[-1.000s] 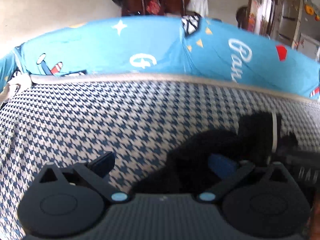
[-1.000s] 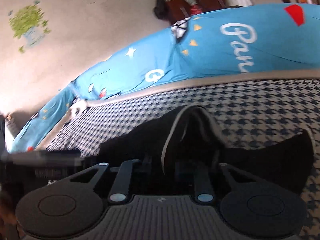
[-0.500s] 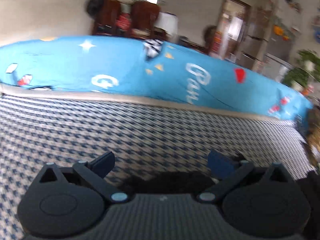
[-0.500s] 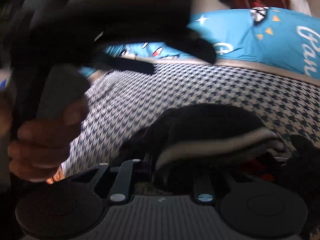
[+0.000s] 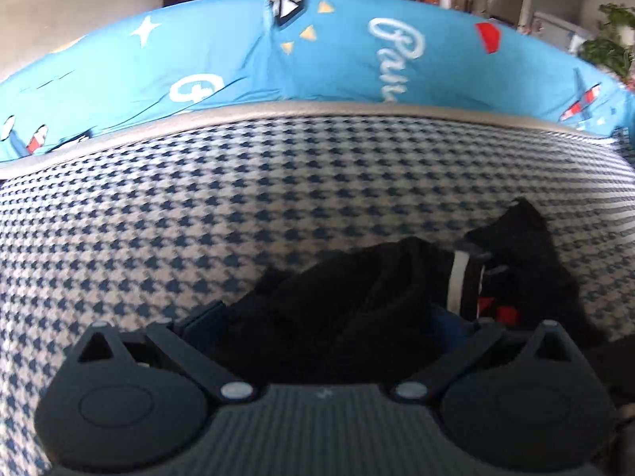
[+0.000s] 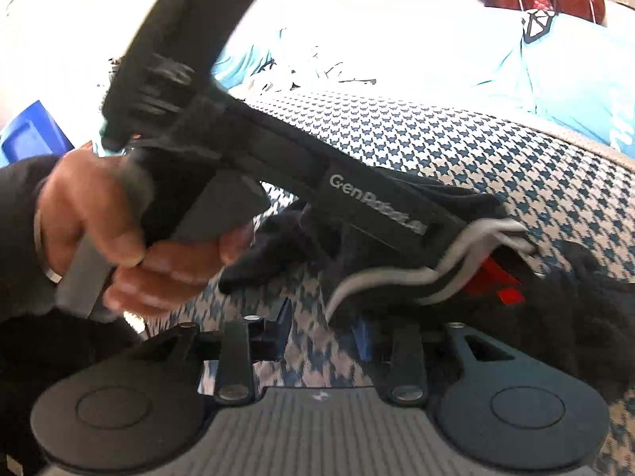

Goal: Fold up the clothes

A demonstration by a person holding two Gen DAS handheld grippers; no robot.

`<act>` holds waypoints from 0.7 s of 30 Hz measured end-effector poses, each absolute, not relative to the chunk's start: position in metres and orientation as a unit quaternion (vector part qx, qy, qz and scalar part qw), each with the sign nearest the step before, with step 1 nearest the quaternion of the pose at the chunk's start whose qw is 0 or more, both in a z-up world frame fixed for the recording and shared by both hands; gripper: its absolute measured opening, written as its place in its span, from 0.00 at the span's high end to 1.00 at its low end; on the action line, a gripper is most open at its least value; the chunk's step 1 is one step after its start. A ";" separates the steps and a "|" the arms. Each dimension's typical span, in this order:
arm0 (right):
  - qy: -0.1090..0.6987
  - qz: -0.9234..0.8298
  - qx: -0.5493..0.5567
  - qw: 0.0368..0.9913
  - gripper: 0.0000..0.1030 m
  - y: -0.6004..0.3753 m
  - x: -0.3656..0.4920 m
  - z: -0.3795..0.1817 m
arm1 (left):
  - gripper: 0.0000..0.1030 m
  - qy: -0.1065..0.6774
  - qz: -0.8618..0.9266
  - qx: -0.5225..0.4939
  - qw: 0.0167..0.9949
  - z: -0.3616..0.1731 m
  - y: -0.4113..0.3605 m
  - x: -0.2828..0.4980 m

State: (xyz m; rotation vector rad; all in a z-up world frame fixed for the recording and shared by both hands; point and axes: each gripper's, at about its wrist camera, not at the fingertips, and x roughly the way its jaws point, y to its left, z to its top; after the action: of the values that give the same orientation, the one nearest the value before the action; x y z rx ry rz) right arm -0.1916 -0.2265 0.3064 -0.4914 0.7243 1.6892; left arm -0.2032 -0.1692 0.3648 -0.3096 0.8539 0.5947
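In the right wrist view, my left hand (image 6: 131,234) grips the left gripper (image 5: 321,325) at frame left; its jaws stand wide apart around the black garment (image 5: 357,309), seemingly not pinching. At lower centre, my right gripper (image 6: 323,333) has just been opening, its jaws apart over bare houndstooth cover (image 6: 436,146), the garment's white-striped edge just right of them.

My left wrist camera looked steeply down, close over the houndstooth mattress (image 5: 278,198); my right faced it obliquely from nearby. Both shared the black garment (image 5: 357,297) there.
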 end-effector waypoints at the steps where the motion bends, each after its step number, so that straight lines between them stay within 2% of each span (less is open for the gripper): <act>1: 0.307 0.723 -0.215 0.581 0.66 -0.231 -0.190 0.308 | 0.00 0.407 0.290 -0.146 0.854 0.365 -0.168 -0.206; 8: 0.301 0.716 -0.174 0.605 0.61 -0.252 -0.161 0.327 | 0.00 0.399 0.316 -0.156 0.846 0.365 -0.158 -0.223; 12: 0.309 0.695 -0.123 0.638 0.51 -0.252 -0.141 0.337 | 0.00 0.400 0.332 -0.158 0.840 0.366 -0.154 -0.231; 18: 0.348 0.641 -0.081 0.680 0.51 -0.231 -0.113 0.326 | 0.00 0.406 0.356 -0.167 0.825 0.365 -0.146 -0.248; 21: 0.369 0.619 -0.109 0.685 0.52 -0.222 -0.115 0.314 | 0.00 0.407 0.359 -0.175 0.822 0.366 -0.143 -0.257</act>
State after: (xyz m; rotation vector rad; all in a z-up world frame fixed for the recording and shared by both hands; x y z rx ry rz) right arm -0.1151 -0.2219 0.3137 -0.2450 0.8259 1.3870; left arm -0.2567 -0.1427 0.3660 -0.3723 0.8664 0.7638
